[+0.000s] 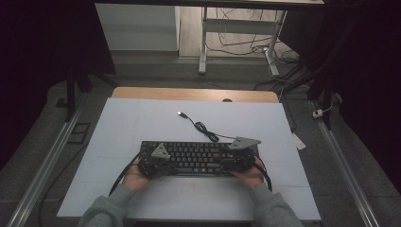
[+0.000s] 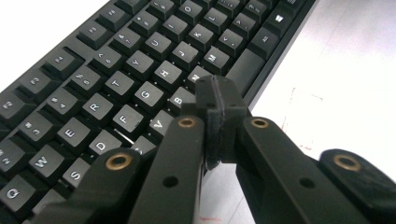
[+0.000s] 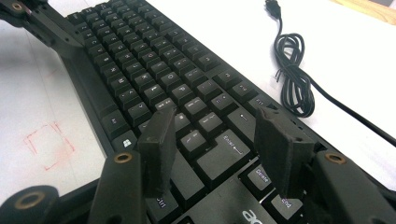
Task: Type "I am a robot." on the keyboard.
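Keyboard: black and matte, a long flat rectangle with rows of square, slightly dished keycaps and pale legends; it lies on the tabletop's near half, close to the person.
Keyboard axis: the long side runs left to right across the high view, its bottom key row facing the person.
Keyboard cable: thin black rubbery cord, partly coiled in a small bundle just behind the keyboard, ending in a flat metal plug that points toward the tabletop's far edge.
Tabletop: pale, smooth sheet; faint red square marks show on it just in front of the keyboard in both gripper views.
Left gripper: black jointed links with brass-coloured pivots and a grey three-cornered plate on top; it sits over the keyboard's left end.
Left gripper state: pads pressed flat together with nothing between them, and the tip hangs over the keyboard's front edge by the lower letter row and the long bar key.
Right gripper: same build, with blocky, rough dark pads; it sits over the keyboard's right end.
Right gripper state: jaws spread, pads apart above the keys near Enter, pinching nothing.
Hands: grey sleeves come in from the near edge, each hand wrapped around a gripper body just in front of the keyboard, both angled forward and down.
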The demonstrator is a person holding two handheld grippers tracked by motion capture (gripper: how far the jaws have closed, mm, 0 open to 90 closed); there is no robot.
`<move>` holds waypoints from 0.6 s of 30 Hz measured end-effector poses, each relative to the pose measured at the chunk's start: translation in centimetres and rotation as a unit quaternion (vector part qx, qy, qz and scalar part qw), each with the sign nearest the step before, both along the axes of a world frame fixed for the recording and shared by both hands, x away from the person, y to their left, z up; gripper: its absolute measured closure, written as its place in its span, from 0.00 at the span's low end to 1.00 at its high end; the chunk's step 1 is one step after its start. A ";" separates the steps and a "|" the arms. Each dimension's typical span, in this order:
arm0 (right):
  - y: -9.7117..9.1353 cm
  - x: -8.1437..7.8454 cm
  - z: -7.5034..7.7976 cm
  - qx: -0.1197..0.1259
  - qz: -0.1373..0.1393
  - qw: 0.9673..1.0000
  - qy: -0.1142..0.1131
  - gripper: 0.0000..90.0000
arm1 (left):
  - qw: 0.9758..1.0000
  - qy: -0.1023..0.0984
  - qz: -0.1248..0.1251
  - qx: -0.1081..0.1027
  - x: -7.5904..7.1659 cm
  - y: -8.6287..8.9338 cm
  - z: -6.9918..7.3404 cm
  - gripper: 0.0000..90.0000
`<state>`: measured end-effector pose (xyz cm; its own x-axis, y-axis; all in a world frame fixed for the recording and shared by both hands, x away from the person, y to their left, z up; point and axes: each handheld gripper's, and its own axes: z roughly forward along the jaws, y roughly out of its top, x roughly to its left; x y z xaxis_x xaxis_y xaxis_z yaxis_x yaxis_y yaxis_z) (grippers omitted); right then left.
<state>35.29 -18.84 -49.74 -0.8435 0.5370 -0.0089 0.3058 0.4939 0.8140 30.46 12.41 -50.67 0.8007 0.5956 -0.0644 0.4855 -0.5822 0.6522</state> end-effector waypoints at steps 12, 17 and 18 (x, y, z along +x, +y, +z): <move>0.0 0.0 0.0 -0.005 -0.002 1.000 0.000 0.55 | 1.000 0.003 -0.004 0.021 0.1 -0.4 -0.5 0.99; 0.0 0.0 -0.1 -0.004 0.000 1.000 0.000 0.55 | 1.000 0.004 -0.003 0.022 0.1 -0.4 -0.6 0.99; 0.1 0.0 -0.1 -0.003 0.000 1.000 0.000 0.55 | 1.000 0.004 -0.003 0.022 0.1 -0.3 -0.6 0.99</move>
<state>35.33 -18.79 -49.81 -0.8437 0.5367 -0.0117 0.3065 0.4994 0.8103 30.58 12.07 -51.28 0.8037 0.5934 -0.0449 0.4871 -0.6126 0.6225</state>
